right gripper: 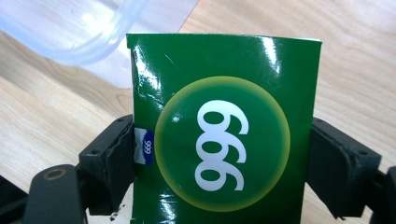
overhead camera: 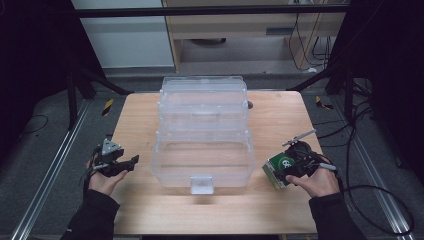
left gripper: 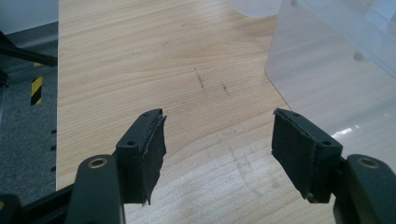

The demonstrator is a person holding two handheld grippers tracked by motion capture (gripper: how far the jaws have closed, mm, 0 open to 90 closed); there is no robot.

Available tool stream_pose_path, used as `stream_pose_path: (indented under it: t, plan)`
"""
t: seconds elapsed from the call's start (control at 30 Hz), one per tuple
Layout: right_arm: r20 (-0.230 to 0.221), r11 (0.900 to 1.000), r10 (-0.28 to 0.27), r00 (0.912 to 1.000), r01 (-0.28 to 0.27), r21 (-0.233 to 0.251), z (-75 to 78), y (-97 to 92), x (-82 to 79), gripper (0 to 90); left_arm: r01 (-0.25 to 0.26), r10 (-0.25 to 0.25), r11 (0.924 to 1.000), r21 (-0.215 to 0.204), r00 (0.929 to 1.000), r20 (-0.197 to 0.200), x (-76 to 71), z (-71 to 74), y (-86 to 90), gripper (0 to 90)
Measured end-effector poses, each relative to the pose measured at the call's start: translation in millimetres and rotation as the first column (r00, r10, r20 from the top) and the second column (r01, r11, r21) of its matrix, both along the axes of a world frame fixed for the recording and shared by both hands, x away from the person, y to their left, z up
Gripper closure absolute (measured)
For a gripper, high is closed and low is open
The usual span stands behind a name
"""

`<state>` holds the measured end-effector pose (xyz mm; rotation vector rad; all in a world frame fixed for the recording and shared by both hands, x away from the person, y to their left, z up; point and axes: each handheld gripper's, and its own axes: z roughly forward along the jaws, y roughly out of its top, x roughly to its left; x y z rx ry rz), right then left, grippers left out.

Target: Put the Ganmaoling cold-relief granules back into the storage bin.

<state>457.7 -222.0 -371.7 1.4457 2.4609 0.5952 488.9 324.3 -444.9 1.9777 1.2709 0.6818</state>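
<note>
gripper (left gripper: 217, 135): jaws wide apart, nothing between, black pads worn, left pad frayed at its edge | table (left gripper: 154, 60): light wood, a few dark scuff marks ahead of the jaws | box (left gripper: 336, 70): clear plastic, upper right, near the right jaw, apart from it | floor (left gripper: 25, 121): grey, left of the table edge; striped tape (left gripper: 36, 89) on it

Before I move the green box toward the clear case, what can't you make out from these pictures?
- Green box: its lower end is cut off by the bottom edge in the right gripper view; in the high view it is too small to read.
- Clear case: see-through stacked trays blur together in the high view; what they hold can't be told.
- Left tool: open, nothing between its jaws.
</note>
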Motion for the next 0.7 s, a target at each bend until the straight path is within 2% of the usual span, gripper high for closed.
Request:
stream_pose_path:
  t: [0.3, 0.37, 0.7]
  plan:
    - [0.072, 0.9999, 0.005, 0.9974, -0.006, 0.015, 21.5, -1.6, -0.7, 18.6, -0.001, 0.001, 1.0, 0.002, 1.0, -0.001, 0.1, 0.0, 0.6, 34.0]
    - [0.085, 0.9999, 0.012, 0.9963, -0.012, 0.006, 25.7, -0.8, -0.7, 18.6, -0.002, 0.002, 1.0, 0.002, 1.0, -0.001, 0.0, 0.0, 0.7, 34.1]
    - [0.152, 0.9993, 0.037, 0.9877, -0.038, 0.002, 46.8, 5.6, 3.4, 18.7, -0.002, 0.002, 1.0, 0.003, 1.0, -0.001, 0.1, 0.0, 0.5, 34.0]
